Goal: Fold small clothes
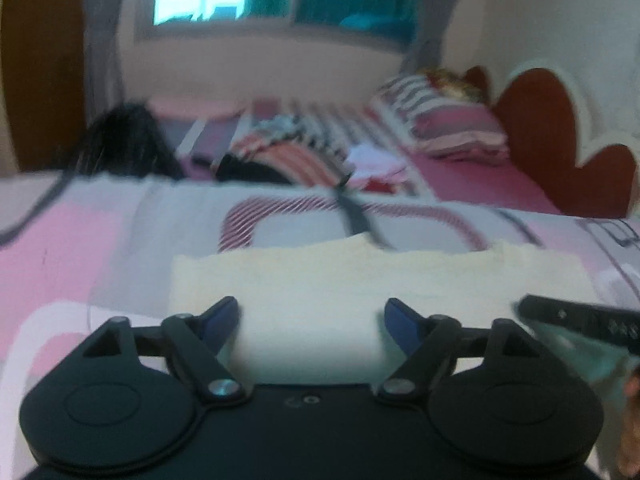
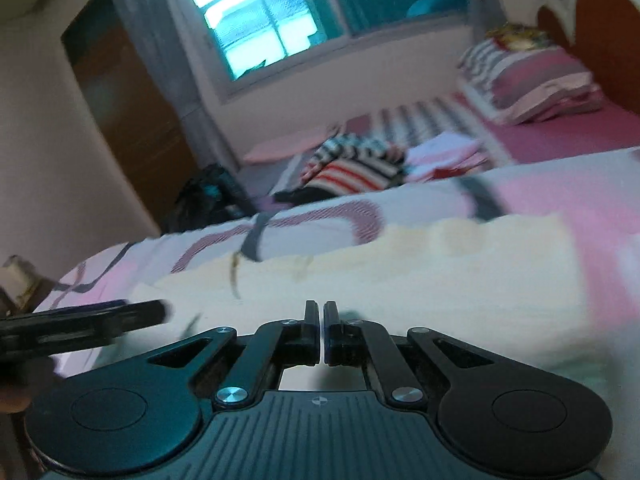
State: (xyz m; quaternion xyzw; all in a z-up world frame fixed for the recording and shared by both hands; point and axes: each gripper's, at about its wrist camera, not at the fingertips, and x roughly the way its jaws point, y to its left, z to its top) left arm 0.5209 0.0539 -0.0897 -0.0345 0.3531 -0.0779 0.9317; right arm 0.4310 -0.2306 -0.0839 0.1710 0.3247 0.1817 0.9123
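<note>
You're over the bed (image 1: 60, 248) now, pink-and-white cover under a cream garment (image 1: 360, 276) lying flat at its near edge. Your left tool (image 1: 312, 314) gapes wide above the cloth, gripping nothing; your right tool (image 2: 321, 314) is pinched together, empty. Striped clothes (image 2: 352, 168) heap mid-bed, pillows (image 1: 444, 128) by the headboard (image 1: 560, 136), window (image 2: 256, 12) behind.

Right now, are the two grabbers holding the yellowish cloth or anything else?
Nothing that shows. The left gripper is open over the cream cloth without pinching it. The right gripper is shut, with no fabric seen between its fingers.
</note>
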